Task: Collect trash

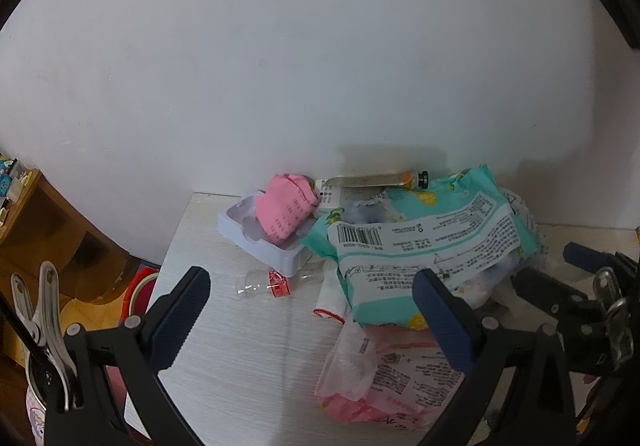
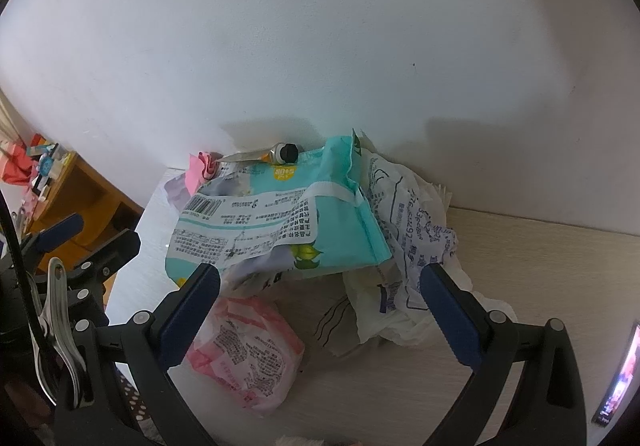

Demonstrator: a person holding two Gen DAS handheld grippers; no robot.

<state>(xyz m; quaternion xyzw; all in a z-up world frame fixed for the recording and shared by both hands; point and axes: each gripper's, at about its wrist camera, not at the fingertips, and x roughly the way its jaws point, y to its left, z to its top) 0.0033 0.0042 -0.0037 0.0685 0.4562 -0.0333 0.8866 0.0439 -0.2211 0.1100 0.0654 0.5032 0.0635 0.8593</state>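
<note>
Both claws, left claw (image 1: 312, 320) and right claw (image 2: 320, 316), gape empty over the teal packet (image 2: 280, 222) (slippery film), so pinch a crumpled fold.

Crumpled teal bag (image 1: 424, 242) lies atop pink wrapper (image 1: 400, 378) beside clear bottle (image 1: 272, 282).

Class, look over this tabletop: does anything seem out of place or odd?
Yes. Crumpled wrappers are heaped against the wall: a teal bag lies over a pink packet and white paper. A squeezed tube lies behind them, and a pink wrapper sits in a white tray.
</note>
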